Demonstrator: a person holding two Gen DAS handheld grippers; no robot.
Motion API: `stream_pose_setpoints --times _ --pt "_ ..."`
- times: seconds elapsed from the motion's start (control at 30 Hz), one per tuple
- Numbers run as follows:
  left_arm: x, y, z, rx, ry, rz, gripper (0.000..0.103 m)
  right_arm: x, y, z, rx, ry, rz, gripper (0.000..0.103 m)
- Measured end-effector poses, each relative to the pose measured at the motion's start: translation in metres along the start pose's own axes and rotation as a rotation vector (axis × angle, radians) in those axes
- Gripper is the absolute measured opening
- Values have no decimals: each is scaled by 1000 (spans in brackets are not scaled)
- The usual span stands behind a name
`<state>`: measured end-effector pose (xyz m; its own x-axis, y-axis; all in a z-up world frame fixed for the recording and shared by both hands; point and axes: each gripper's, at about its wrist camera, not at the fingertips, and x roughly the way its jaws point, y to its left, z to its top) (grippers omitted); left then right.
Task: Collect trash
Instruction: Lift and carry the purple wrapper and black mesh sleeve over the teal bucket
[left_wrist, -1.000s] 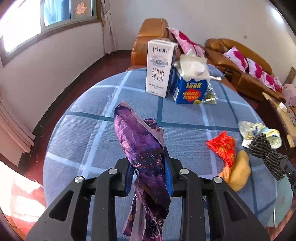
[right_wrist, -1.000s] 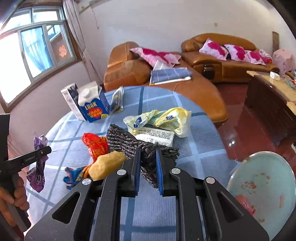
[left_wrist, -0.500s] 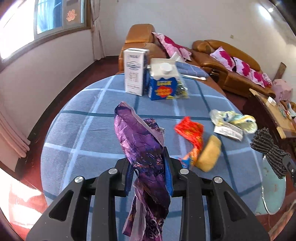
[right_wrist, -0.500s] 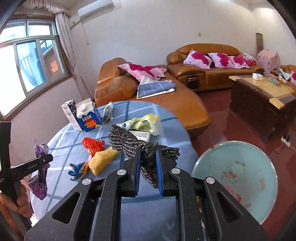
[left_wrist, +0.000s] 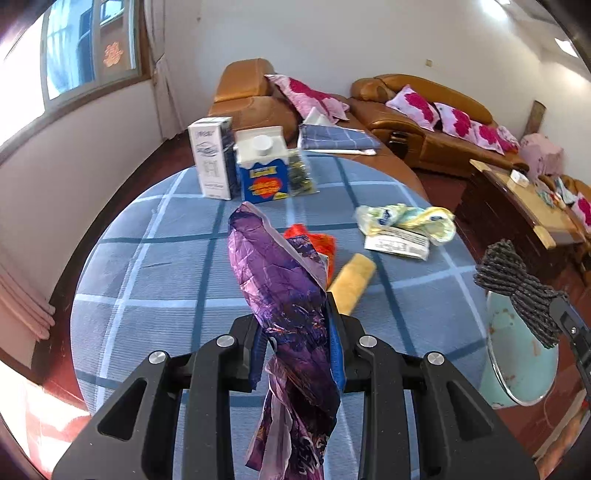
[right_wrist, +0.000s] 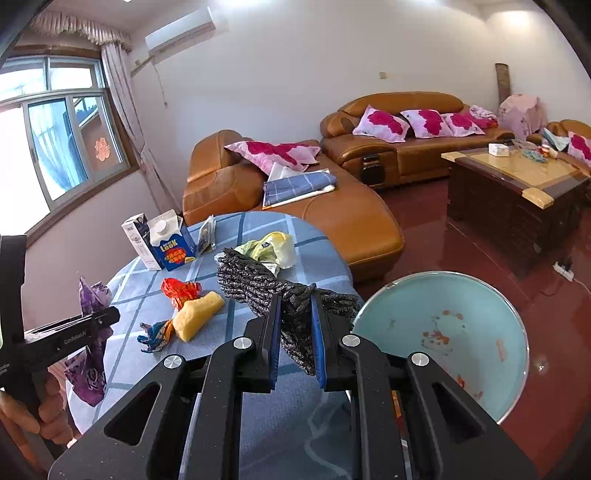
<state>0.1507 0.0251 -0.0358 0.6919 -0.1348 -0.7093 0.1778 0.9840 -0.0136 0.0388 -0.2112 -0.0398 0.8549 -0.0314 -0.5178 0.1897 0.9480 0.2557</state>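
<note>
My left gripper is shut on a crumpled purple wrapper, held above the round blue checked table. My right gripper is shut on a dark grey knitted rag, held at the table's right edge beside a pale blue bin. The rag and bin also show at the right of the left wrist view. On the table lie a red wrapper, a yellow bread piece, a yellow-white plastic bag and two cartons.
A brown leather sofa with pink cushions stands behind the table. A dark wooden coffee table stands at the right on the red floor. A window is at the left.
Both grippers have swung right, still holding their items. The bin has come into fuller view under the right gripper, and the rag now hangs next to it.
</note>
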Motion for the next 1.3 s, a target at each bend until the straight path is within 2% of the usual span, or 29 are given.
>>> stream_pose_setpoints --times 0.57,1.3 --pt "-20 -63 -9 120 -33 -44 28 -34 -31 -8 50 -46 -54 16" --pt "-27 -127 -10 215 -47 -91 28 -57 -78 -13 123 -80 -117 16"
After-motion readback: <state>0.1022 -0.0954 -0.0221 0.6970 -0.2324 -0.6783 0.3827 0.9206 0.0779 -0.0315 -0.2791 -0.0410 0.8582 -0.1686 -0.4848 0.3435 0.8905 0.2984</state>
